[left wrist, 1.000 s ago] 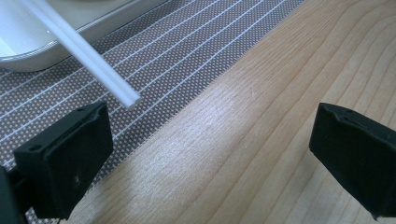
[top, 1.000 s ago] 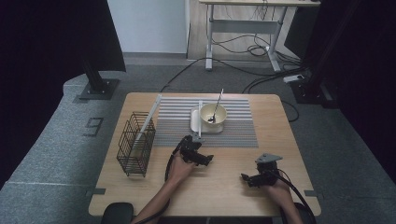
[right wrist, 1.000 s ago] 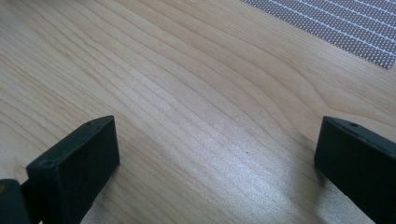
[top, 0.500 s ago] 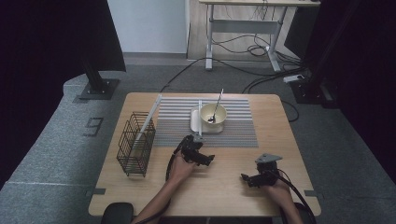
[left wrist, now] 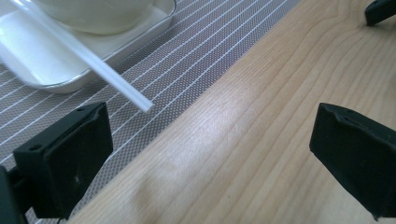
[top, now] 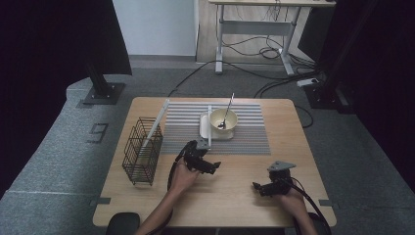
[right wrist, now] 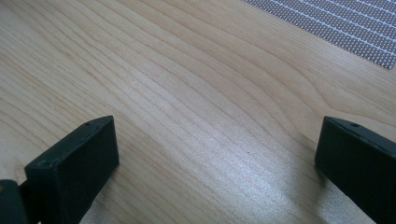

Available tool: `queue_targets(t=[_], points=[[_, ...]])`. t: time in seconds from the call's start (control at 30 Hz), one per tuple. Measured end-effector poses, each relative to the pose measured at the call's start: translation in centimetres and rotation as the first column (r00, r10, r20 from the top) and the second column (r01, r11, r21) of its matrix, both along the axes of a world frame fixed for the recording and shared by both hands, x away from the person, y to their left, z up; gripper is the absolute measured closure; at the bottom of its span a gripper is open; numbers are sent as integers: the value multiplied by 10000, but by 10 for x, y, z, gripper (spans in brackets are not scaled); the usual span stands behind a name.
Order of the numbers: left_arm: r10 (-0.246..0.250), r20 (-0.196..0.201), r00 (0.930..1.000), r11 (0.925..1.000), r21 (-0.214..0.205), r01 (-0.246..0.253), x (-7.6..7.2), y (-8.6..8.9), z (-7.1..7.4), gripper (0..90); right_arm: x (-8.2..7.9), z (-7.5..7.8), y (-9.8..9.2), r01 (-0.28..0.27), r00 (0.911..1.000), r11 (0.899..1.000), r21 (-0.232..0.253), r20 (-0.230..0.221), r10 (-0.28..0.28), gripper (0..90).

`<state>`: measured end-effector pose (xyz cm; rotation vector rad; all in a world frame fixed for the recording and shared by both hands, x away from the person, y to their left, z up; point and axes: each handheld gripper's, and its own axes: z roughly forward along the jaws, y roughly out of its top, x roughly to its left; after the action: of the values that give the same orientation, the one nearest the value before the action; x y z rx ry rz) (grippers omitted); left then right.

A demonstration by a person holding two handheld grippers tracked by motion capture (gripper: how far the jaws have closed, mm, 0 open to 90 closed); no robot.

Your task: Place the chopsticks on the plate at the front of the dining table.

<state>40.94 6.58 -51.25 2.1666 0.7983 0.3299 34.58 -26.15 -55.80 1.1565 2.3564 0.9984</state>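
Left gripper (top: 211, 166) sits at centre of the high view, on the wooden counter (top: 230, 196) just below the lower edge of the striped mat (top: 244, 132). Its 2 fingers (left wrist: 70, 163) are spread wide, nothing between them but bare wood and the mat edge. In the left gripper view a white stick (left wrist: 88, 60) runs from upper left down to centre-left, its free end just above the left finger, not touching it. Same stick (top: 209, 127) in the high view lies across the white tray (top: 204, 128), near the gripper.

On the tray stands a cream bowl (top: 230, 117) with a spoon (top: 226, 115) leaning in it, handle pointing up-frame.

Right gripper (top: 258, 186) rests at lower right of the high view, well apart from the left one. Its 2 fingers (right wrist: 74, 163) are also spread wide over bare wood, gripping nothing; mat corner shows upper right in the right gripper view.

Wire basket (top: 142, 152) stands at the left of the counter, with a long white bar (top: 157, 121) leaning out of it.
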Motion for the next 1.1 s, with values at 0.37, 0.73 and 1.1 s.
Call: queue_targets(t=[0.37, 0.73, 1.1], points=[[117, -76, 9999, 9999, 81, -117, -28, 29, 3, 0, 0, 0, 0, 1, 10000, 10000, -2, 7, -1, 0], [273, -610, 9978, 9995, 200, -261, -51, 57, -23, 0, 0, 0, 0, 22, 10000, 10000, -4, 3, -22, 0], [356, -831, 9959, 9951, 954, -277, -59, 60, -38, 0, -1, 0, 1, 109, 9999, 9999, 7, 17, -109, 0]])
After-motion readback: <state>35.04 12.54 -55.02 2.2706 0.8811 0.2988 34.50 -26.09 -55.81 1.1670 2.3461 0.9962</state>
